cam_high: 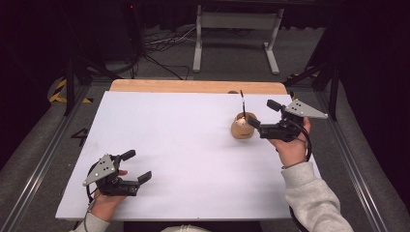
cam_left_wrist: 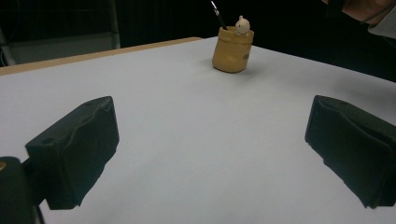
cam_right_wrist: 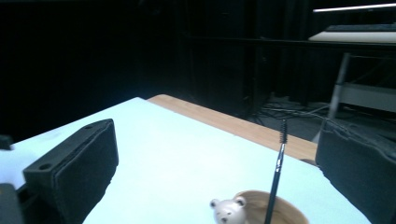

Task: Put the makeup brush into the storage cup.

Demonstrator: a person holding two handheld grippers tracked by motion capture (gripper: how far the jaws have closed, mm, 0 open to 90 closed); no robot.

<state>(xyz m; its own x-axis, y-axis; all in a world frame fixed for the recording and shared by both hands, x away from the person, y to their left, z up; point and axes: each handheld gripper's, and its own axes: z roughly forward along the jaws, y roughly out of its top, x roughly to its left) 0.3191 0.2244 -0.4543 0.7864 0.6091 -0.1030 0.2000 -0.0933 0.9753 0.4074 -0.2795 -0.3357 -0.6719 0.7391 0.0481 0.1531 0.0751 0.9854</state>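
Nearby, right gripper (cam_high: pixel 261 116) hovering jaws apart beside the holder (cam_high: pixel 242 126) toward two o'clock, left gripper (cam_high: pixel 140 166) resting jaws apart at seven o'clock, white tabletop (cam_high: pixel 183 145) lying bare between.

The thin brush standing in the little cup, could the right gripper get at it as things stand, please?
Probably yes. The right gripper is open beside the cup, and the brush stands upright between its jaws, above the rim, with nothing in front of it.

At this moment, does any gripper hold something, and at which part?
Nothing is held. The left gripper is open over the bare table; the right gripper is open beside the cup, not closed on it.
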